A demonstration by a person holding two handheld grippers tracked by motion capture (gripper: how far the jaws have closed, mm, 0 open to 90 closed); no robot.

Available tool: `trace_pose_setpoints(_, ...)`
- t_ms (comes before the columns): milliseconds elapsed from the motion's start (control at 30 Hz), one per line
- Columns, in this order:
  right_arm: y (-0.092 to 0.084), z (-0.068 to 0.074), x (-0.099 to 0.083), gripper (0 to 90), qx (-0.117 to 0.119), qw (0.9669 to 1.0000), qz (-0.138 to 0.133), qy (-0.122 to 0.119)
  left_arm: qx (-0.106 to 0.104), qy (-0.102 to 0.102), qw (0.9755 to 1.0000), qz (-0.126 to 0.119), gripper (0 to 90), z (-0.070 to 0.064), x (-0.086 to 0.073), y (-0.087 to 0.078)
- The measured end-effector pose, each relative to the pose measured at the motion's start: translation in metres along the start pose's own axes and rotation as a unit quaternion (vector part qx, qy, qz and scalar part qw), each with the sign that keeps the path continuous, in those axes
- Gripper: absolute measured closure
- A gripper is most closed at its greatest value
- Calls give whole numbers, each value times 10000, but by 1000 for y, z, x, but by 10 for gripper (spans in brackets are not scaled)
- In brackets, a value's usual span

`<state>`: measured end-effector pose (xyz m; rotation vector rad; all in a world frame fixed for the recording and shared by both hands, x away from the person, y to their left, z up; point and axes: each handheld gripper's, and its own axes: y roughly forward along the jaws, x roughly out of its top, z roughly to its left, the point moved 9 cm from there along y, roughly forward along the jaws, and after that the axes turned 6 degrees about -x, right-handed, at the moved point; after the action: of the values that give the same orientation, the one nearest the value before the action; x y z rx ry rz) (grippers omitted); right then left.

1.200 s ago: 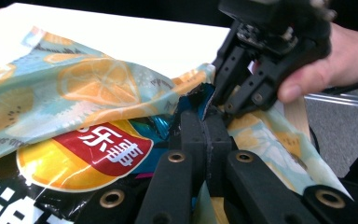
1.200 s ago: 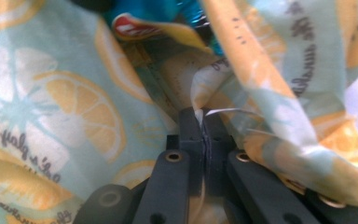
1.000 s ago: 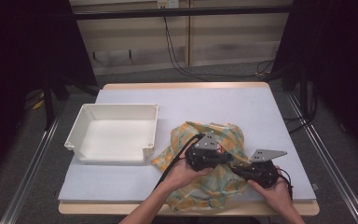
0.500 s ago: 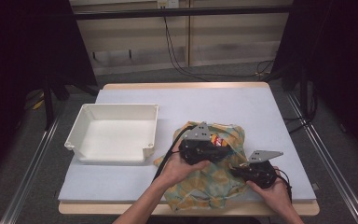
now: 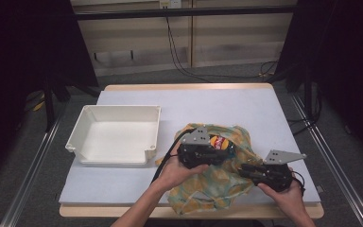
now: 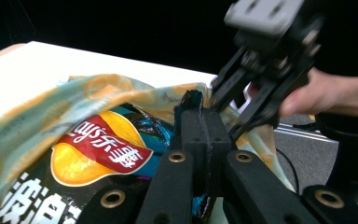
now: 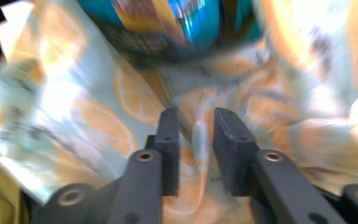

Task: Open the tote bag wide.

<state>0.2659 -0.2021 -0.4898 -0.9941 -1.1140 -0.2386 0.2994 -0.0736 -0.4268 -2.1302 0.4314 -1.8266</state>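
- High view: the left gripper (image 5: pixel 220 152) sits low over the orange-print cloth bag (image 5: pixel 217 182) at the near right of the table (image 5: pixel 227 109), the person's left hand (image 5: pixel 177 170) wrapped round its body and the forearm coming in from the bottom edge. Its tips lie against a crisp packet (image 5: pixel 219 142), whose red-and-yellow face shows at the bag's mouth.
- The right gripper (image 5: pixel 244 169) lies flat at the bag's right side, pointing left into the cloth, with the right hand (image 5: pixel 288 195) behind it.
- An empty white plastic bin (image 5: pixel 118 135) stands just left of the bag, apart from it. From up here I cannot tell how either pair of jaws stands.
- Left gripper view: the jaws are pressed together on a dark, teal-edged fold of the crisp packet (image 6: pixel 98 154), which lies inside the cloth bag (image 6: pixel 37 116). The right gripper (image 6: pixel 226 105) reaches in from the upper right, its tips at the bag's rim; they are partly hidden behind the near jaws.
- Right gripper view: heavy blur. The jaws stand a little apart with a ridge of the cloth bag (image 7: pixel 98 116) running up between them; whether they actually pinch it I cannot tell. The crisp packet (image 7: pixel 168 18) is a smear of blue and yellow at the top, cut off by the frame.
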Motion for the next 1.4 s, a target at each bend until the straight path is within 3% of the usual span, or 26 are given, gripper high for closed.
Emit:
trace_pose_setpoints(200, -16, -5, 25, 657, 21, 9996, -161, -242, 6, 13, 10000, 74, 900, 0, -3, 5)
trace_pose_setpoints(400, -23, -8, 60, 615, -27, 9976, -613, -309, -4, -32, 10000, 60, 900, 1, -5, 8)
trace_pose_setpoints(500, -12, -16, 65, 558, -192, 9978, -540, -328, 18, -16, 10000, 56, 900, 0, -5, 6)
trace_pose_setpoints(600, 5, -20, 63, 533, -117, 9990, -298, -325, 44, -47, 10000, 7, 900, 0, -5, 2)
trace_pose_setpoints(633, 11, -21, 61, 555, -182, 9989, -206, -380, 37, -22, 10000, 12, 900, 0, -5, 0)
trace_pose_setpoints(667, 16, -22, 60, 657, -241, 9989, -145, -380, 52, -17, 10000, 19, 900, 0, -5, -1)
trace_pose_setpoints(733, 18, -26, 64, 815, -236, 9989, -278, -290, 33, 11, 10000, 26, 900, -2, -6, -3)
trace_pose_setpoints(800, 17, -34, 71, 897, -199, 9985, -490, -155, 8, 4, 10000, 29, 900, -5, -7, -3)
trace_pose_setpoints(967, 16, -64, 81, 900, -318, 9978, -567, 147, -19, 85, 10000, -15, 900, -15, -9, -11)
trace_pose_setpoints(1200, 28, -105, 76, 900, -608, 9954, -535, 520, -23, 182, 9998, -122, 900, -22, -4, -24)
trace_pose_setpoints(1400, 33, -123, 65, 900, -758, 9936, -424, 716, 27, 136, 9988, -475, 900, -17, 13, -41)
